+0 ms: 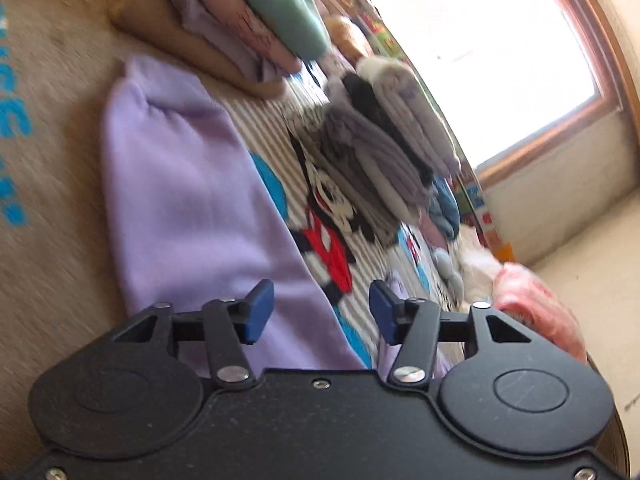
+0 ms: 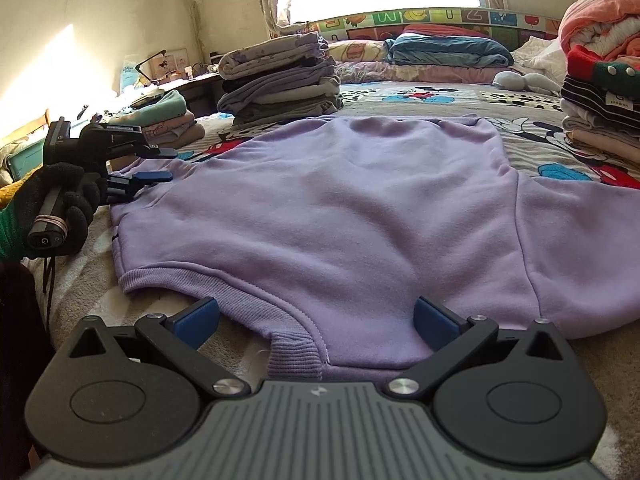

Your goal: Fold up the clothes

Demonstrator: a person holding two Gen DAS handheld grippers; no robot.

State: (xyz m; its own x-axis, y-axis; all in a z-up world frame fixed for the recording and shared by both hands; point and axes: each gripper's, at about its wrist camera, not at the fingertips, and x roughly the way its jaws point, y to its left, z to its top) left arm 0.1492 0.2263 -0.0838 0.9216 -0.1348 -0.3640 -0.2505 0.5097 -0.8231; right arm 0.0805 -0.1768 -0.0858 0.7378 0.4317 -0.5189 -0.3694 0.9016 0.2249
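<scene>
Covering cartoon bedspread [image 2: 420, 98]: lilac sweatshirt [image 2: 340, 208]

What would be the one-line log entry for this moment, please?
stage: sleeve fold starting | lilac sweatshirt: flat on bed | left gripper: open at left sleeve | right gripper: open at hem | held: nothing

Folded stacks [image 2: 280, 80] and [image 2: 600, 96] hem the lilac sweatshirt [image 2: 340, 208] — open bedspread [image 2: 420, 98] between them.

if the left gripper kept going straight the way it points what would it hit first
Most likely the lilac sweatshirt: the left gripper, jaws open and empty, points slightly down along it. Depth is unclear; it might skim on towards the grey clothes stack.
</scene>
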